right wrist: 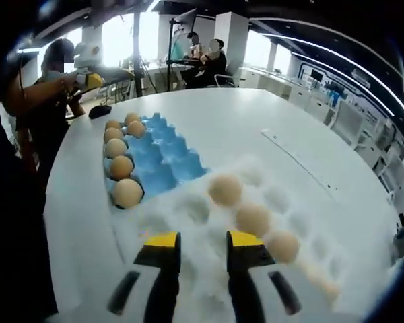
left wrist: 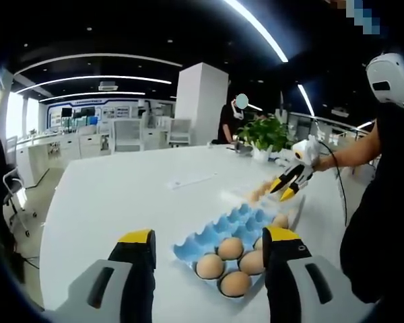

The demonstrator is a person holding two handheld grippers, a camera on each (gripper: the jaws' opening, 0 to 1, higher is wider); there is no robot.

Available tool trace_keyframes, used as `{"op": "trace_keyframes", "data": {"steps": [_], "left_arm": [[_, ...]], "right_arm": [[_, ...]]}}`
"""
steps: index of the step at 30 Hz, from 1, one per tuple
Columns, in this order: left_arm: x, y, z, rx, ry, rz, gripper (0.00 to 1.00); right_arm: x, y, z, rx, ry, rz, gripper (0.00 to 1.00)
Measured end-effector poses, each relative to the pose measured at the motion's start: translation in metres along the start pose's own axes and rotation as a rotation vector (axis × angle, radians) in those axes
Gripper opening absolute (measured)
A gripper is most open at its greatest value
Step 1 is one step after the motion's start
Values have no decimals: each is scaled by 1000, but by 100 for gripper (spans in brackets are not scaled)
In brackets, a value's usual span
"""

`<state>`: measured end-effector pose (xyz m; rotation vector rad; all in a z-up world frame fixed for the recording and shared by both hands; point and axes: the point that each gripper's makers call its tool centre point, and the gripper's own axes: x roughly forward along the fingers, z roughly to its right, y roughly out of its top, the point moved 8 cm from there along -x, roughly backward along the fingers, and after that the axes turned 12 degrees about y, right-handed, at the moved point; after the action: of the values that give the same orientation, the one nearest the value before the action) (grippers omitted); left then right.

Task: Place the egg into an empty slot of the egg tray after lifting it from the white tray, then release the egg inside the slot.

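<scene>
The blue egg tray (left wrist: pixel 215 235) lies just past my left gripper (left wrist: pixel 210 235), whose jaws stand wide open with nothing between them. Several brown eggs (left wrist: pixel 230 247) fill its near slots. Further right, my right gripper (left wrist: pixel 287 186) hovers over the white tray (left wrist: pixel 246 196). In the right gripper view, my right gripper (right wrist: pixel 204 241) is open and empty above the white tray (right wrist: pixel 188 208), which holds three eggs (right wrist: pixel 225 189) in a diagonal row. The blue egg tray (right wrist: pixel 165 158) lies behind it, eggs (right wrist: pixel 127 192) lining its left edge. The left gripper (right wrist: pixel 89 80) shows far off, top left.
Everything sits on a big white table (left wrist: pixel 121 195). A potted plant (left wrist: pixel 266 133) stands at its far side, a small black object (right wrist: pixel 99 111) near the blue tray, and a thin white strip (right wrist: pixel 297 160) on the surface. People stand beyond the table, and chairs line one side.
</scene>
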<state>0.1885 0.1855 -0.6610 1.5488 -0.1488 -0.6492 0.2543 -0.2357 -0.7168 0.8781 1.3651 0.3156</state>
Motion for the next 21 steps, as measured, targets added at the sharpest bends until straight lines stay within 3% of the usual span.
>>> {"op": "trace_keyframes", "data": {"steps": [7,12,21], "left_arm": [[1,-1,0,1,-3,-5,65],[2,-2,0,-2,-4,-6,65],[2,-1,-1,0,-2,-6,65]], "right_arm": [[-24,-21,17,43,-60,-28,27],[-26,-32,22,62,-73,-79,27],[-20,-30,29,54,-50,-123,29]]}}
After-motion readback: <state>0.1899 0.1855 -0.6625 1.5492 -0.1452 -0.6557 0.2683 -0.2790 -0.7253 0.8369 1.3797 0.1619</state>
